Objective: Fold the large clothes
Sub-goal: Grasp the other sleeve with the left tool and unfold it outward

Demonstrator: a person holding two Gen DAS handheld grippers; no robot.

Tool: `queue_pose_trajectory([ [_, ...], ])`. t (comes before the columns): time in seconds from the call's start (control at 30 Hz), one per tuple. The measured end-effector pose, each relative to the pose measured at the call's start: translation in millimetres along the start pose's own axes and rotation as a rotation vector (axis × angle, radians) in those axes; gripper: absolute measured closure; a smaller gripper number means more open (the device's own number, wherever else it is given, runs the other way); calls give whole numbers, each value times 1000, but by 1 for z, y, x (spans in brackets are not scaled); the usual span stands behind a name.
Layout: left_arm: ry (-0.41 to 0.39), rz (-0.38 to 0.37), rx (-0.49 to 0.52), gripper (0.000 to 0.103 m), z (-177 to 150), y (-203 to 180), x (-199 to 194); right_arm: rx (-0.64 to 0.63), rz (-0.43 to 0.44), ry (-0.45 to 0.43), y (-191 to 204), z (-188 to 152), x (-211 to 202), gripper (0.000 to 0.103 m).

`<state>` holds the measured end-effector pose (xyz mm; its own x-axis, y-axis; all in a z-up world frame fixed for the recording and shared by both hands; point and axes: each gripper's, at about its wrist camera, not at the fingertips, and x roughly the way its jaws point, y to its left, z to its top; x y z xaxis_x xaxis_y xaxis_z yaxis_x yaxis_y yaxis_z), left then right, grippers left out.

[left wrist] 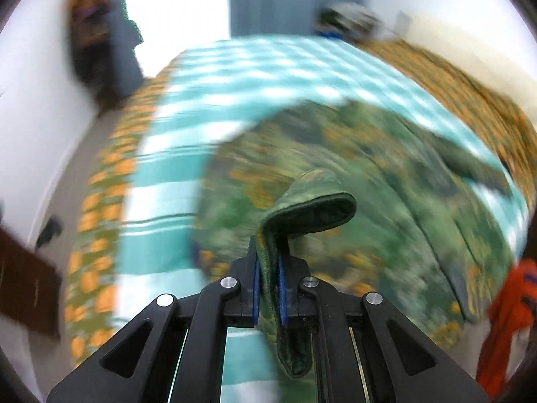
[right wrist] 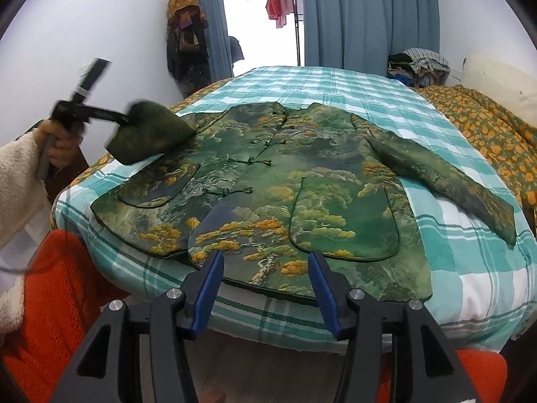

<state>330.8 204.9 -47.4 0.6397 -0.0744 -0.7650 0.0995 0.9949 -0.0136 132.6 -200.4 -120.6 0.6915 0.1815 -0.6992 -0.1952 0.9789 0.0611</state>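
My left claw (left wrist: 268, 282) is clamped on the jacket's (right wrist: 268, 181) left cuff (left wrist: 302, 215), lifted off the bed (right wrist: 470, 268) to fold that sleeve inward. Jacket lies flat, front up, mid-bed. Right claw (right wrist: 266, 285) gapes wide at the hem, holding nothing.

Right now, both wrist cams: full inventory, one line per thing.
Jacket: 1, green with orange-yellow landscape print, spread flat front-up on the bed.
Left sleeve: 1, green, lifted off the bed, cuff pinched in the left gripper.
Right sleeve: 1, green, lying flat, angled out over the checked sheet.
Checked sheet: 1, teal and white, covering the bed.
Floral bedding: 1, olive with orange flowers, along the bed's far side.
Curtains: 2 panels, blue, flanking the bright doorway.
Hanging clothes: 1 bunch, dark and mustard, on the wall.
Left gripper: shut on the cuff.
Right gripper: open, at the hem, not touching.
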Motion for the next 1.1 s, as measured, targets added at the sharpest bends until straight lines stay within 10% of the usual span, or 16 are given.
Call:
queue_pose_trajectory([
  [0.2, -57, 254, -335, 95, -12, 132, -24, 13, -23, -15, -7, -1, -3, 50],
  [0.43, -13, 447, -614, 61, -76, 204, -20, 73, -36, 2, -20, 2, 0, 50],
  [0.6, -6, 326, -583, 36, -95, 167, -26, 121, -101, 26, -45, 4, 4, 40],
  [0.83, 178, -100, -254, 17, -109, 13, 29, 322, -198, 115, -141, 3, 17, 35],
  [1.1, 323, -126, -145, 17, -121, -49, 105, 398, -44, 295, -192, -13, 88, 35],
])
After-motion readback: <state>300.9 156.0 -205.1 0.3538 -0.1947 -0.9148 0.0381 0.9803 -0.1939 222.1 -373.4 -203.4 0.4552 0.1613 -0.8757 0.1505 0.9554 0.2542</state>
